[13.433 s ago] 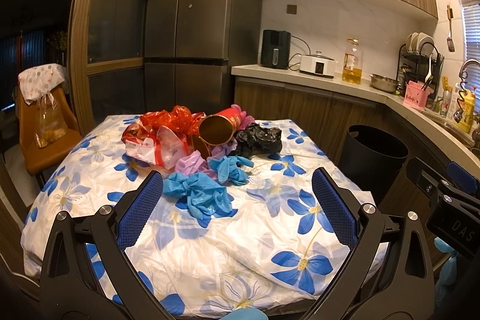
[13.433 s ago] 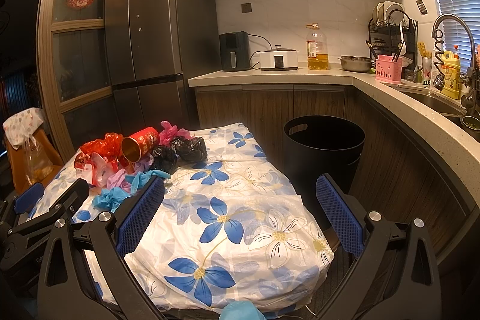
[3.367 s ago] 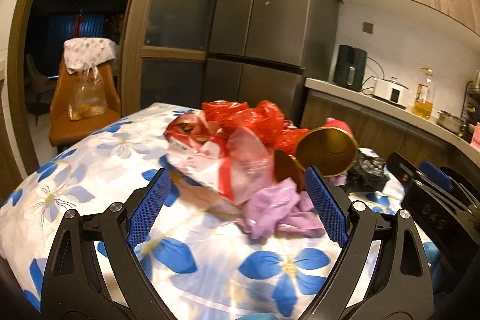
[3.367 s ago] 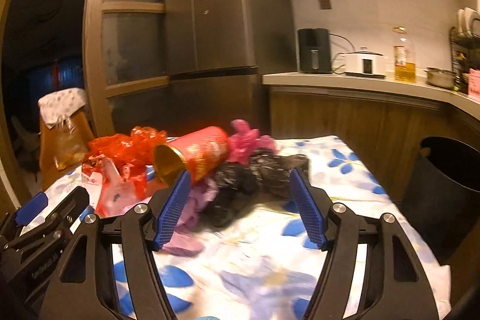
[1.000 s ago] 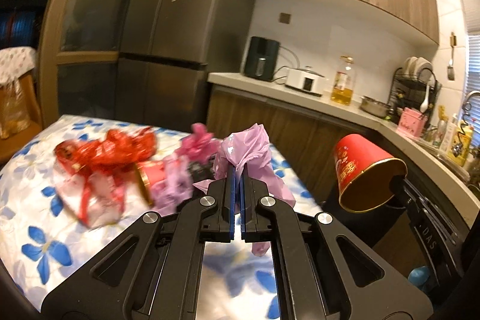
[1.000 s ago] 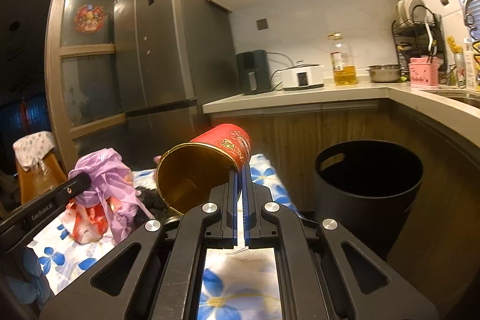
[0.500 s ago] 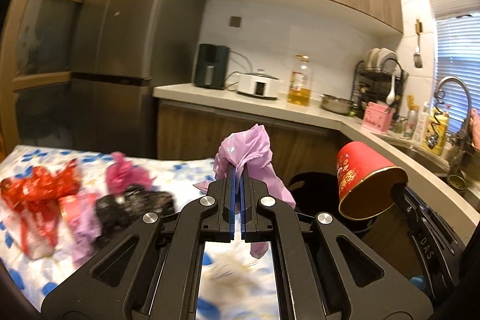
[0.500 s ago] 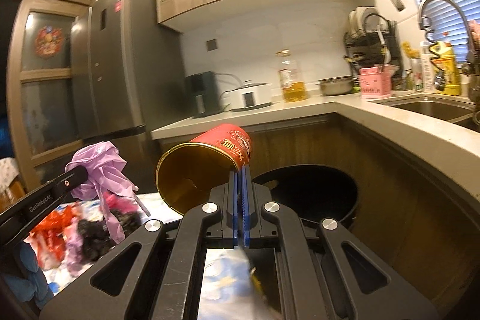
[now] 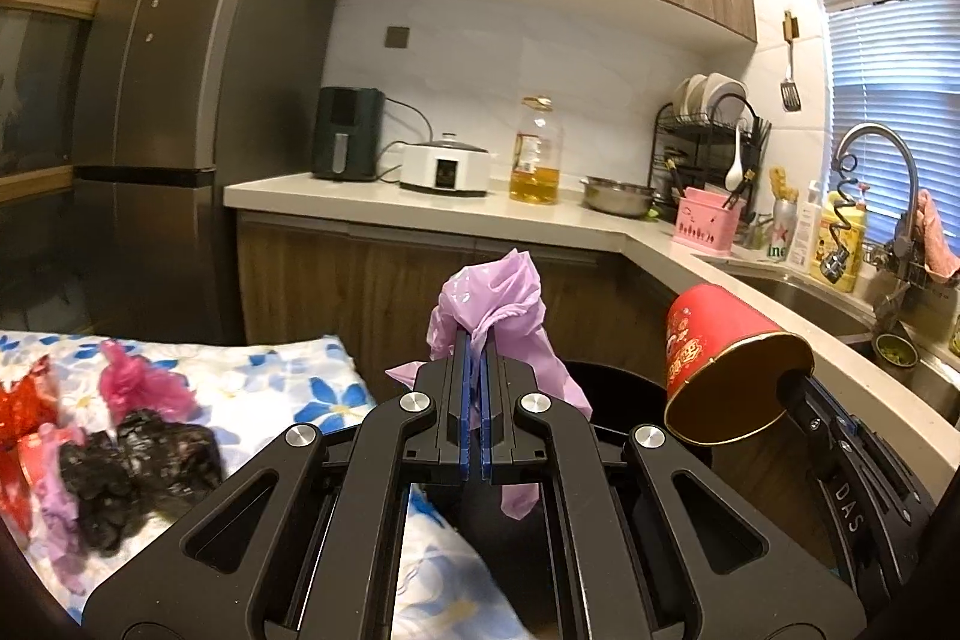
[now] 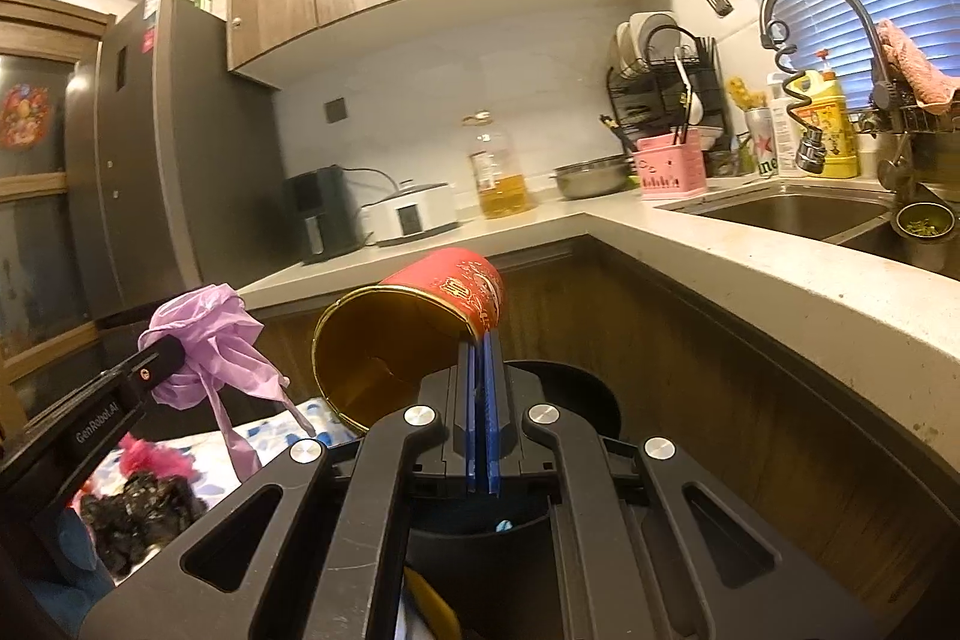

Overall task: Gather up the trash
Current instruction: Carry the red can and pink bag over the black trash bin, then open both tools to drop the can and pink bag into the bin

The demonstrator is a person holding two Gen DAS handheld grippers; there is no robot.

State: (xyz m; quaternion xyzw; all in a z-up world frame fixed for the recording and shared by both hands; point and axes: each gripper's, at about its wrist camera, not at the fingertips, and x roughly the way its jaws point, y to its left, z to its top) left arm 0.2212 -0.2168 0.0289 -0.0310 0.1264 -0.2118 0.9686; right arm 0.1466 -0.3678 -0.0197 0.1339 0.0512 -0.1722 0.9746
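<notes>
Trash rides in both tools: the left hand-held gripper [image 9: 474, 358] is clamped on a purple plastic bag [image 9: 498, 304], the right hand-held gripper [image 10: 480, 358] on a red can's [image 10: 444, 292] rim, both above the black bin [image 10: 576, 388] beside the counter [image 10: 750, 268].

Open black bin [image 10: 576, 388] ahead; counter [image 10: 750, 280] crowds its right.

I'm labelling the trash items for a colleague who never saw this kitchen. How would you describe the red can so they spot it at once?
Start at the black bin below the corner of the kitchen counter. Above it, the right tool is shut on the rim of the red can, a tilted cylinder with gold print and a gold inside. The lilac plastic bag in the left tool beside it is soft and crumpled.
</notes>
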